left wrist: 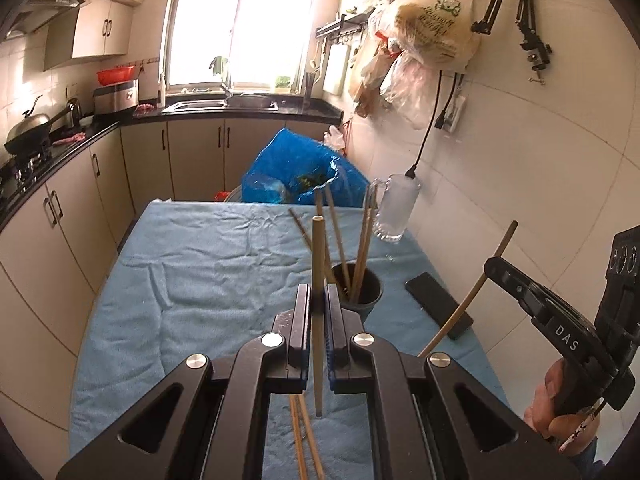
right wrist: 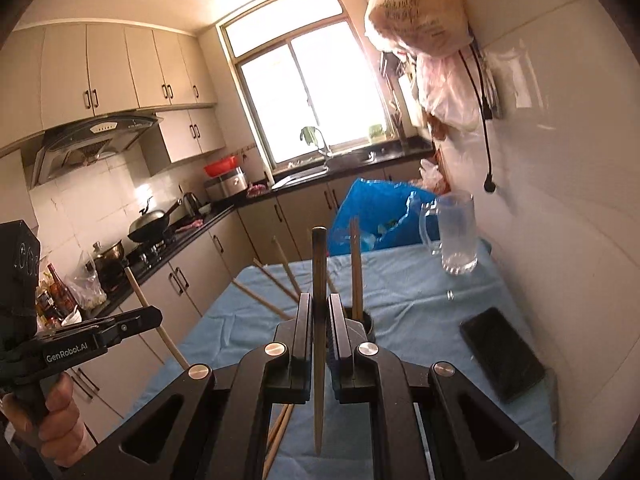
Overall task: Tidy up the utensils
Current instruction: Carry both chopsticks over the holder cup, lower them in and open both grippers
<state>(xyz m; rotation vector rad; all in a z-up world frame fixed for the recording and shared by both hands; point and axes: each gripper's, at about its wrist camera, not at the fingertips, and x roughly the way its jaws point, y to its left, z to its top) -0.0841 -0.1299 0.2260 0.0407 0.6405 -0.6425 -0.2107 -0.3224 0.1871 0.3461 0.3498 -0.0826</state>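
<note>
Above the blue-clothed tabletop [left wrist: 208, 264], the left gripper [left wrist: 318, 300] and right gripper [right wrist: 320, 312] each clamp one chopstick [left wrist: 318, 280] upright in narrow jaws, apparently mid-transfer; next, each must be lowered into the dark cup [left wrist: 368, 292], where several chopsticks stand.

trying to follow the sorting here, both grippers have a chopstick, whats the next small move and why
Probably carry the left gripper forward and lower its chopstick tip-first into the dark cup. The stick is clamped upright, the cup just ahead already holds several chopsticks, and the right gripper also holds one, so going one at a time seems safer.
</note>
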